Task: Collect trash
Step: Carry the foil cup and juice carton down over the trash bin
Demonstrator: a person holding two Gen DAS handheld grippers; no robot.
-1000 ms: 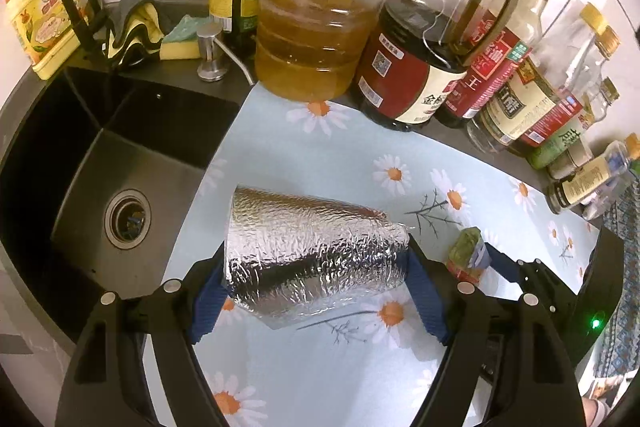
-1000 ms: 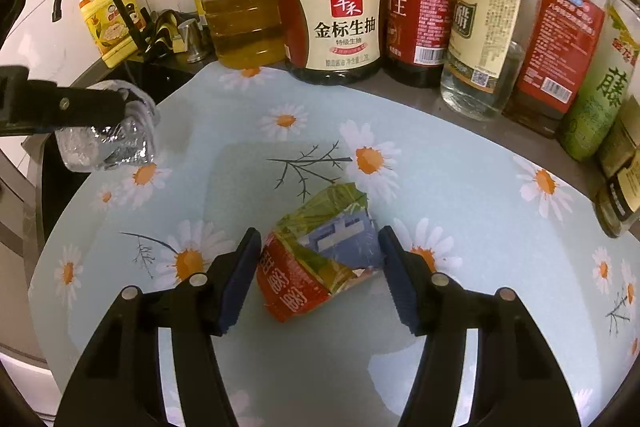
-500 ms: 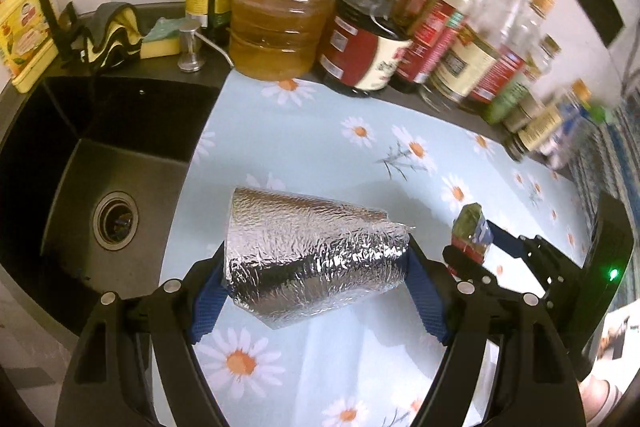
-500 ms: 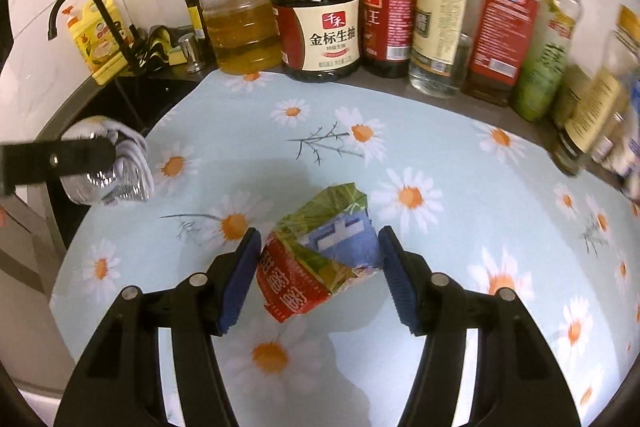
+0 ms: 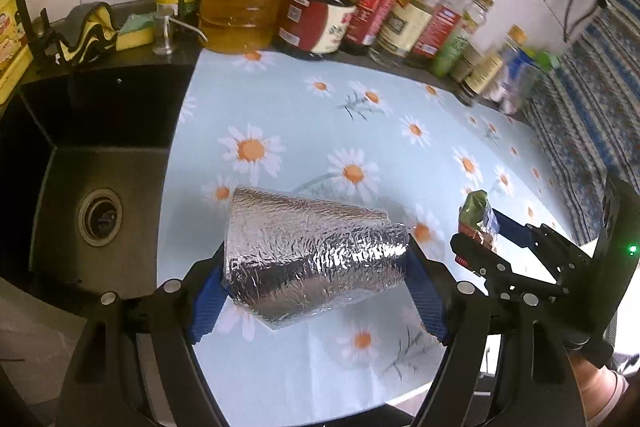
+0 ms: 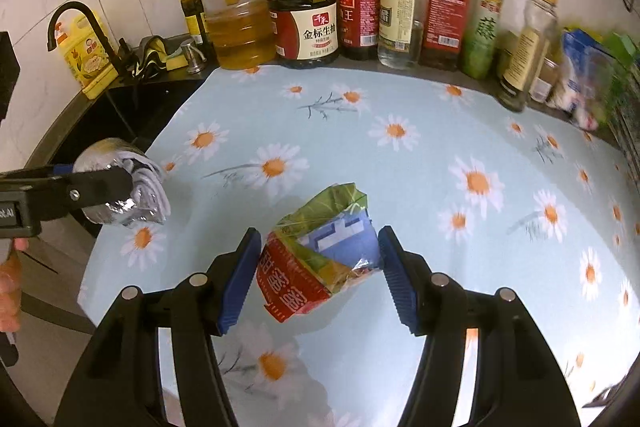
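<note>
My left gripper (image 5: pixel 316 291) is shut on a crumpled silver foil wrapper (image 5: pixel 312 263) and holds it above the daisy-print counter mat (image 5: pixel 320 131). The foil also shows at the left of the right wrist view (image 6: pixel 124 187). My right gripper (image 6: pixel 318 271) is shut on a crumpled red, green and blue snack wrapper (image 6: pixel 320 255), held above the mat (image 6: pixel 400 167). That wrapper shows at the right of the left wrist view (image 5: pixel 478 217).
A black sink (image 5: pixel 100 163) with a drain lies left of the mat. A row of oil and sauce bottles (image 6: pixel 320 15) lines the tiled back wall. A black faucet (image 6: pixel 76 23), a yellow detergent bottle (image 6: pixel 86 59) and sponges (image 5: pixel 136 31) stand behind the sink.
Both grippers have risen and pulled back from the bottles, each keeping its wrapper. More of the mat and its near edge shows now.
</note>
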